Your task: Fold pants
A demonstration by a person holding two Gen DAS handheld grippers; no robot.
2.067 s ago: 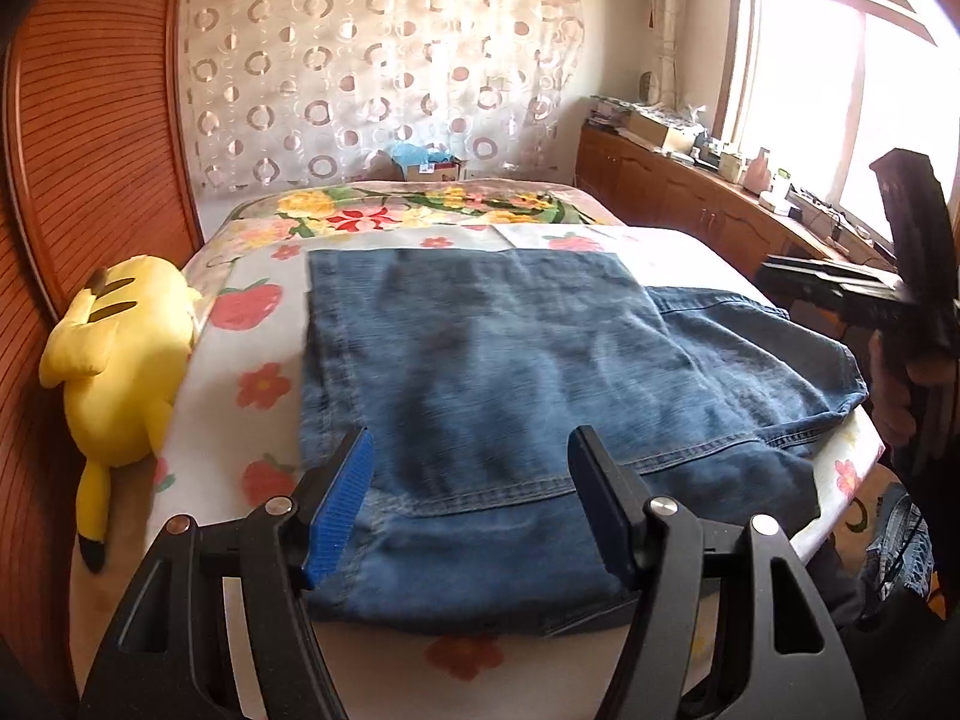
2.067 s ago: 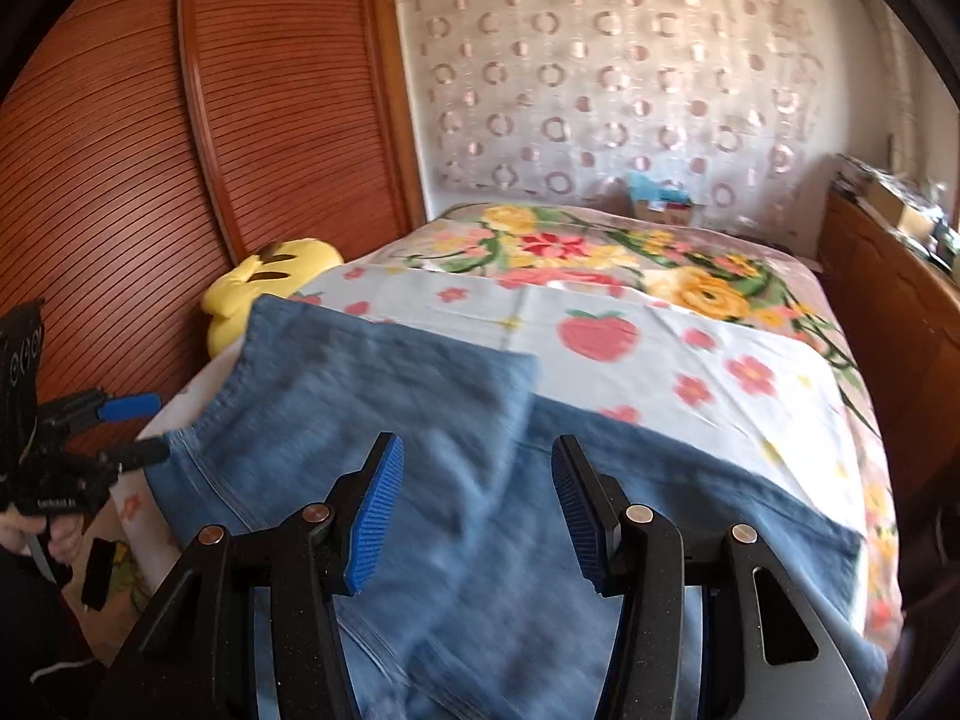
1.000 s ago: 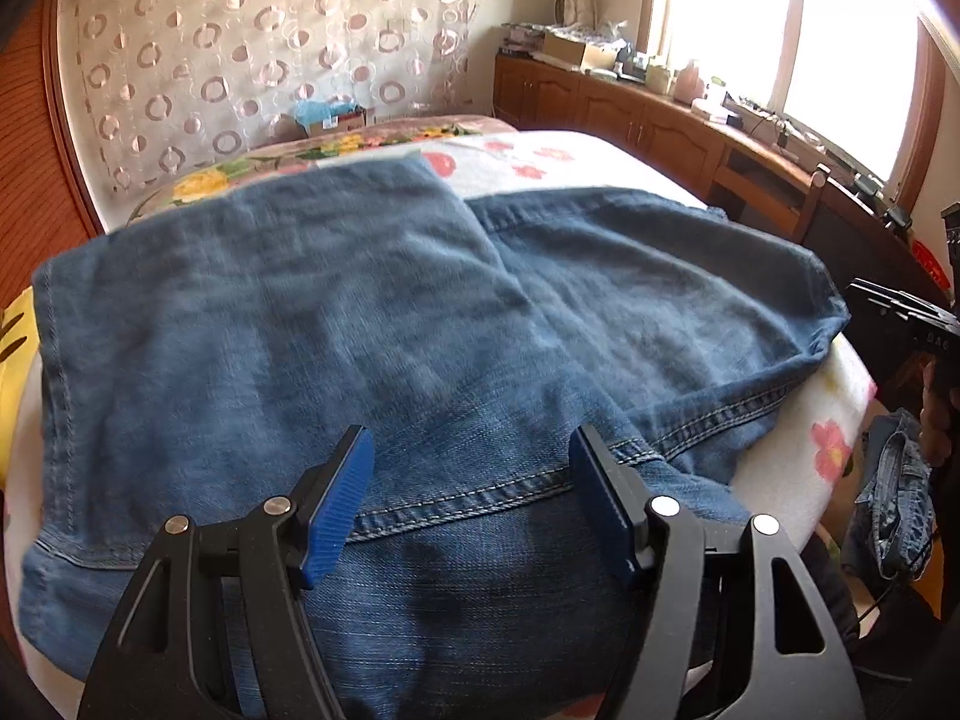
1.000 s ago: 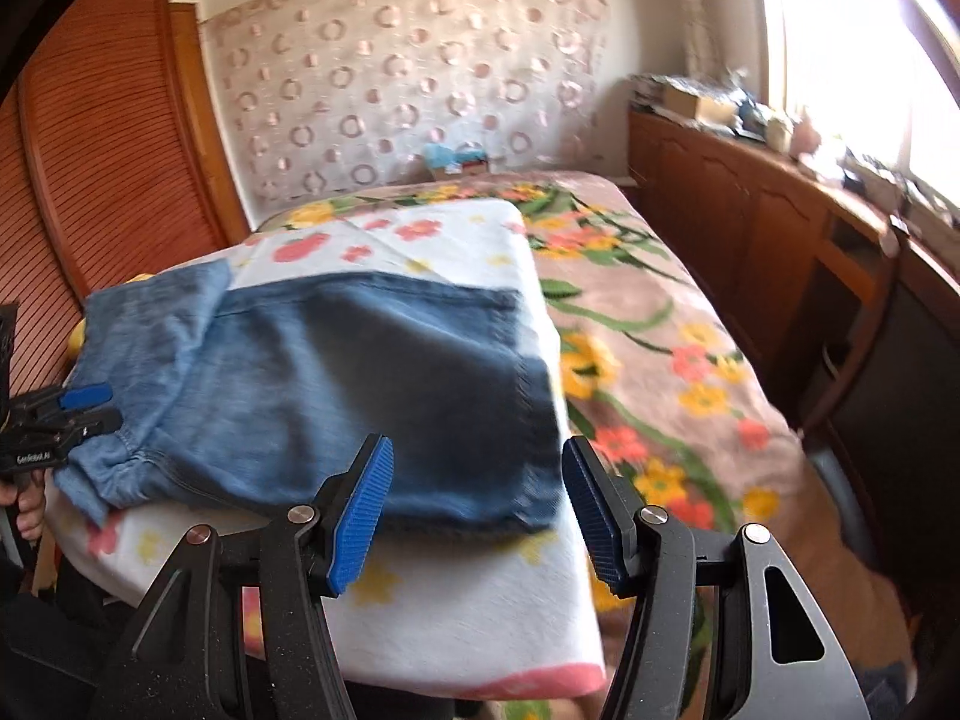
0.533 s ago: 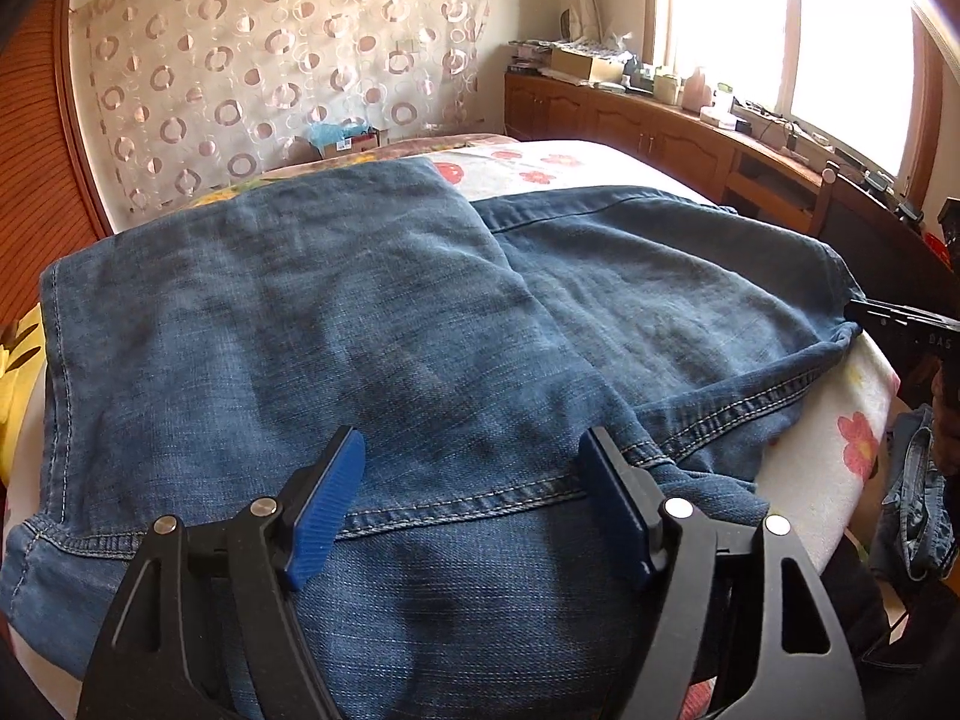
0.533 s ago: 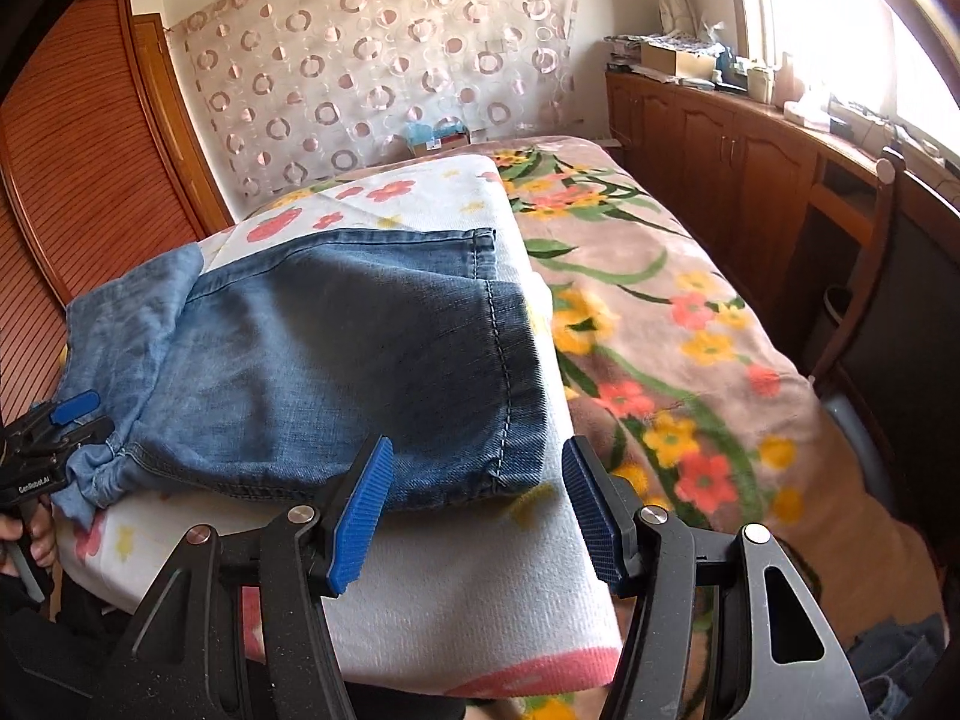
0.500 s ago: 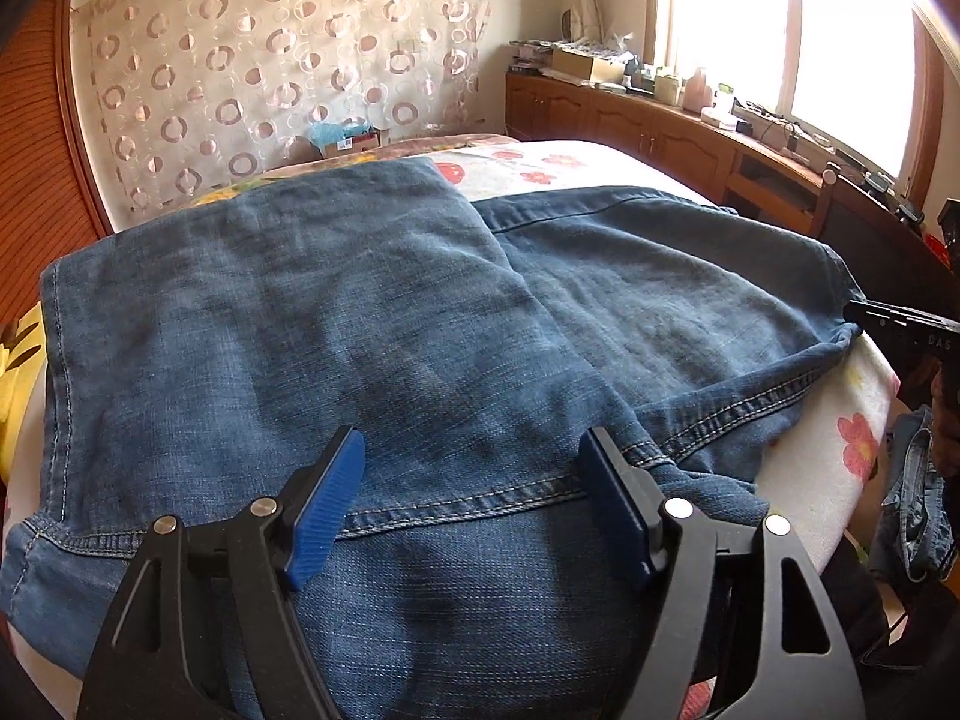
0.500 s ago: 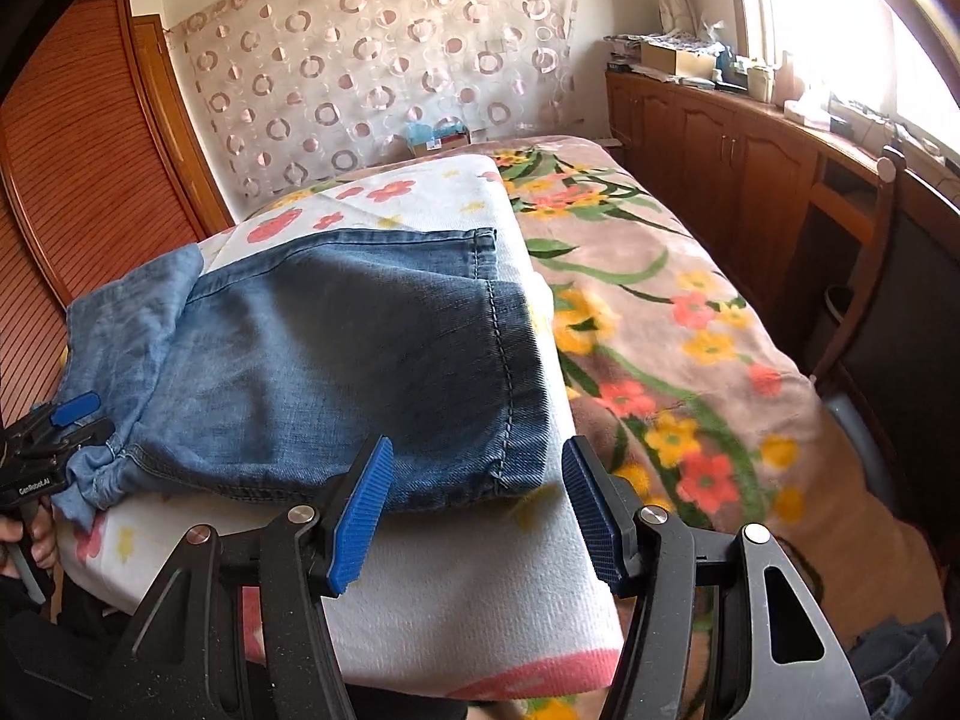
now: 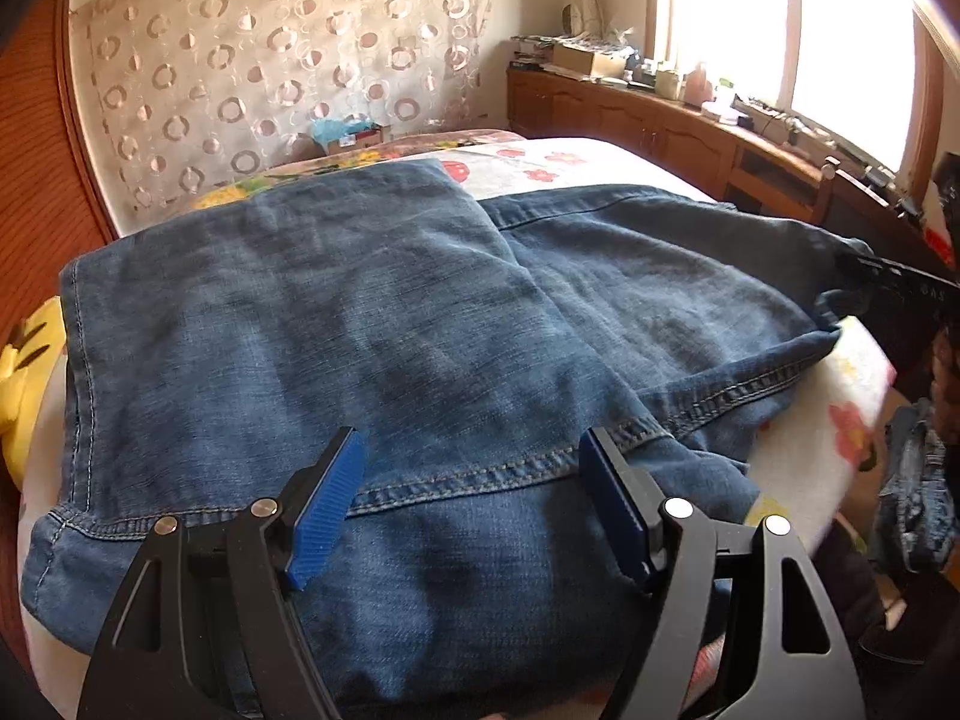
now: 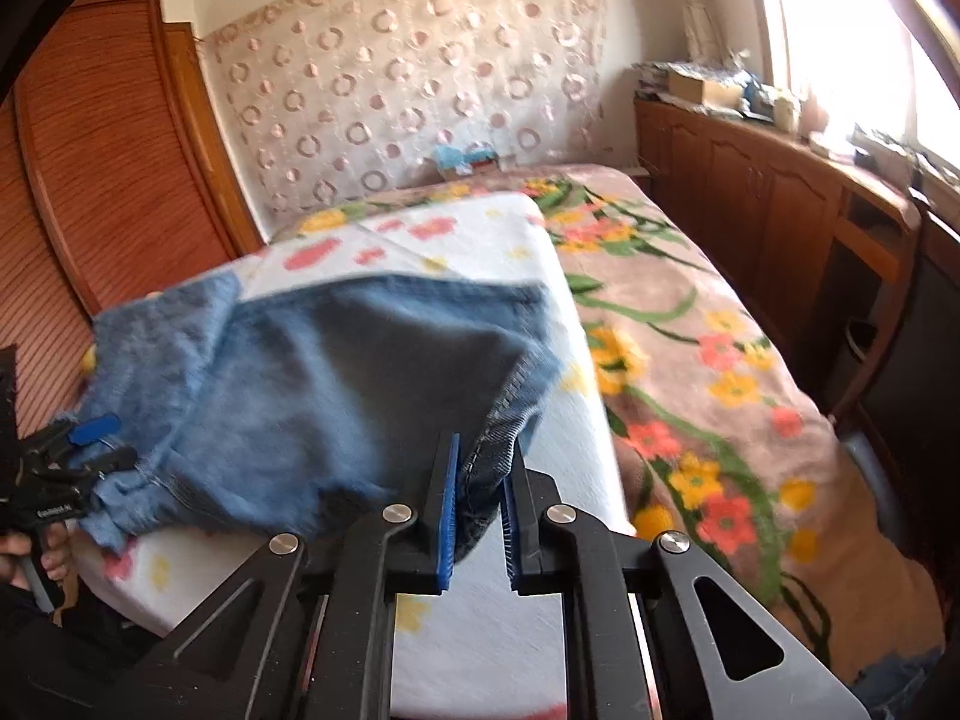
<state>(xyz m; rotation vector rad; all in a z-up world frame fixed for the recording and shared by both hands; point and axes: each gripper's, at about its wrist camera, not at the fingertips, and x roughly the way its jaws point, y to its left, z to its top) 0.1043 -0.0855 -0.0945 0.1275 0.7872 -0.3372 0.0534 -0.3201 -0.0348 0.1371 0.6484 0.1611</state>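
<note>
Blue denim pants (image 9: 372, 324) lie folded on a white floral cushion (image 10: 480, 240) on the bed. My left gripper (image 9: 474, 480) is open, its blue pads just above a stitched hem at the near edge. My right gripper (image 10: 478, 480) is shut on the pants' corner hem (image 10: 498, 426) and lifts that corner off the cushion. In the right wrist view the left gripper (image 10: 78, 450) shows at the pants' far-left end. In the left wrist view the right gripper (image 9: 894, 282) shows at the pants' right end.
A yellow plush toy (image 9: 24, 360) lies at the bed's left edge by the wooden wardrobe (image 10: 108, 180). Wooden cabinets (image 10: 780, 192) run under the window on the right. More denim (image 9: 918, 480) hangs off the bed's right side.
My right gripper has closed on the pants' corner hem and raised it; earlier it was open above the cushion. My left gripper has stayed open and has hardly moved over the near hem.
</note>
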